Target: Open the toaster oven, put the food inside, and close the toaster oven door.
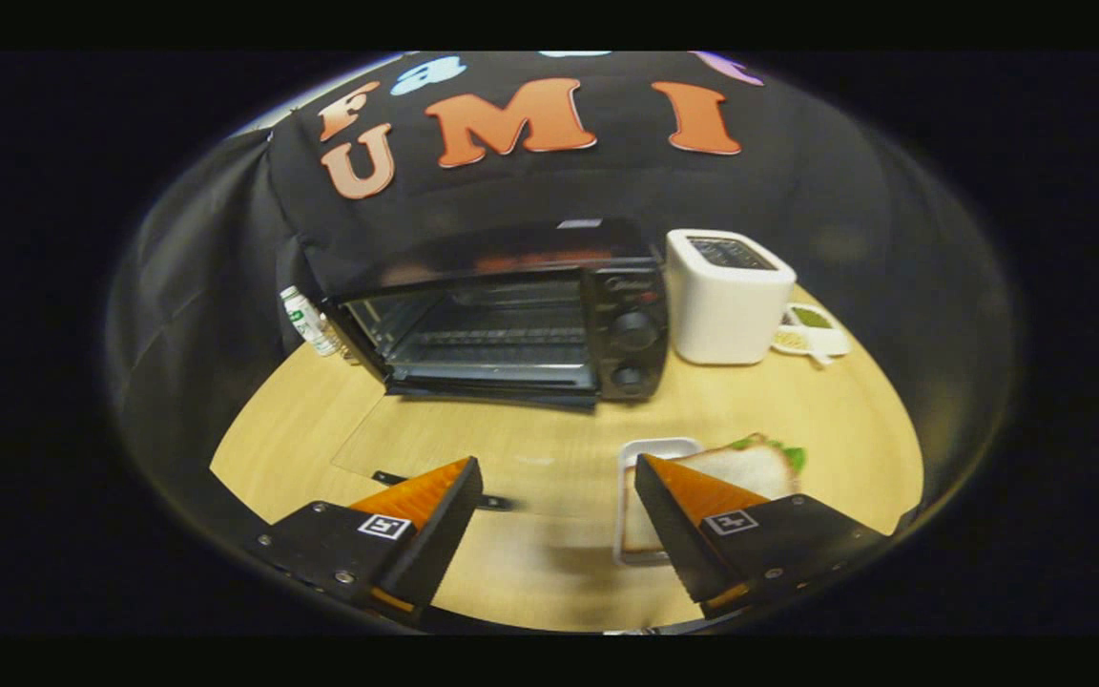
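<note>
Hovering with fingers spread wide and empty, the gripper (557, 482) faces the toaster oven (511, 315), door down, sandwich (736, 468) just beside the right finger.

On the table (511, 582), toaster oven (511, 329) stands left of toaster (726, 301); sandwich (740, 472) lies nearer, on a plate (650, 448)

The gripper (557, 489) is held wide open above the wooden surface (530, 448), nothing between its fingers. The sandwich (750, 468) on a white tray (656, 447) is seen beside the right finger. Beyond, the toaster oven (511, 320) stands with its door (454, 444) lowered, a white toaster (726, 296) beside it.
</note>
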`<state>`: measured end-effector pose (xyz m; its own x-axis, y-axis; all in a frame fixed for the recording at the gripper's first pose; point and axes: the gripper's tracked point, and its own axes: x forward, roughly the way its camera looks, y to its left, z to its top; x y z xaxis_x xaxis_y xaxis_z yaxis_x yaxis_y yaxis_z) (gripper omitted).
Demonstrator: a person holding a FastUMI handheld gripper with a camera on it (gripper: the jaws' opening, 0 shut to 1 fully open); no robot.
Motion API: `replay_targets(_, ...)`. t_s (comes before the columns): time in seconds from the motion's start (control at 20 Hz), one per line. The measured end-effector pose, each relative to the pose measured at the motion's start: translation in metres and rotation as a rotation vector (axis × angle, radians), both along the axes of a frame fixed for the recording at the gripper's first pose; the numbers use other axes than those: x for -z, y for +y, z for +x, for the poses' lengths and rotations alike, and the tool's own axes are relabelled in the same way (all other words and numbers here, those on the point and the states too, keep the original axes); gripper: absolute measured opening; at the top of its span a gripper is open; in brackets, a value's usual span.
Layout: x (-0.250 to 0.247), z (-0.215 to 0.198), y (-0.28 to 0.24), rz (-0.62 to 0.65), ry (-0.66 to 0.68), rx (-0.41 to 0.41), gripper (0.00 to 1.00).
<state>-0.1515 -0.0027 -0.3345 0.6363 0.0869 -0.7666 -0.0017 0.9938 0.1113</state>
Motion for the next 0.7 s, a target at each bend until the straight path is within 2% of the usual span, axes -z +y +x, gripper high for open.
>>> replay_targets(0.2, -0.009, -0.003, -0.071, -0.106, -0.040, 0.059, 0.96)
replay_targets(0.3, 0.004, -0.011, -0.095, -0.115, 0.001, 0.100, 0.95)
replay_targets(0.5, 0.045, -0.026, -0.109, -0.022, 0.104, 0.172, 0.96)
replay_targets(0.7, 0.067, -0.032, -0.098, 0.178, 0.179, 0.239, 0.94)
